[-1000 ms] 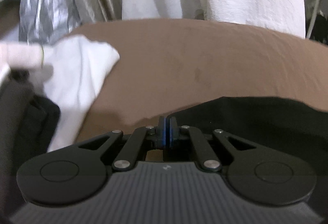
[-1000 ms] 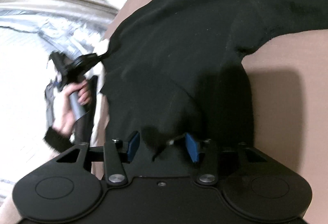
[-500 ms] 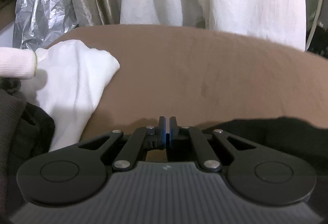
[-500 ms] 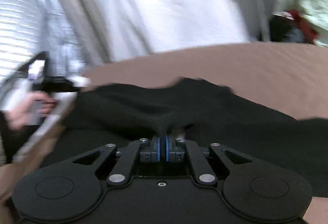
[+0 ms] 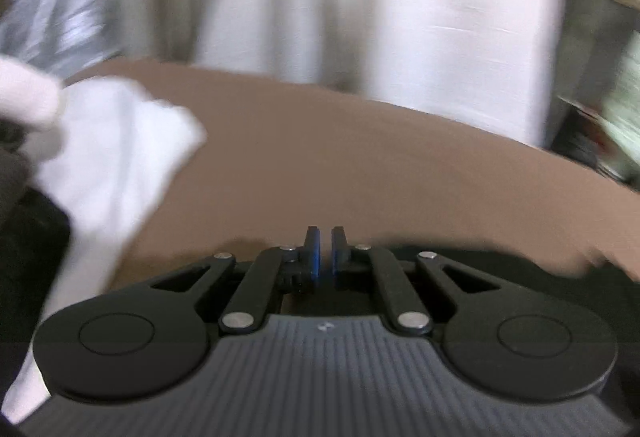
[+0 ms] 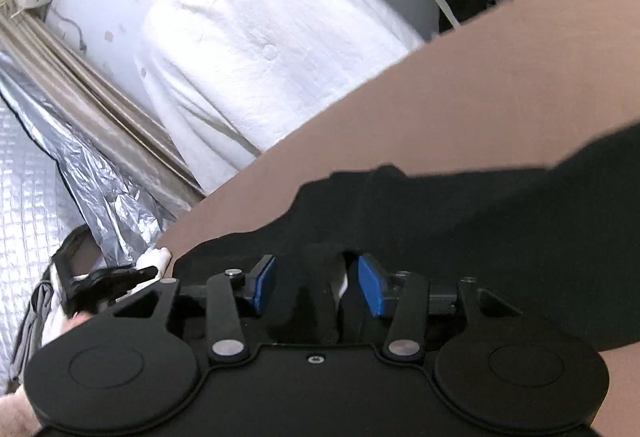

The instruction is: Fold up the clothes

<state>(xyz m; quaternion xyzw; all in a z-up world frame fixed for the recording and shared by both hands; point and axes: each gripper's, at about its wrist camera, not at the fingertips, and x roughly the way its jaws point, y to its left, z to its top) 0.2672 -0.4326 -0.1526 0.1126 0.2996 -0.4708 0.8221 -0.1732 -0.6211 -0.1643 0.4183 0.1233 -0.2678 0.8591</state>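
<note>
Parted again since half a second ago on the right gripper [image 6: 316, 283], jaws now opening with a fold of the black garment [image 6: 460, 221] loose between the blue pads [image 6: 370, 289], unpressed. Spread at six o'clock over the brown surface [image 6: 500, 89], that garment. Opening by a narrow slit with nothing between on the left gripper [image 5: 325, 251]; white cloth [image 5: 116, 157] at nine o'clock.

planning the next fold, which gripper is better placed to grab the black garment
Right, probably. The right gripper is opening with a fold of the black garment between its pads. The left gripper, barely parted and opening, holds nothing; only brown surface shows ahead.
</note>
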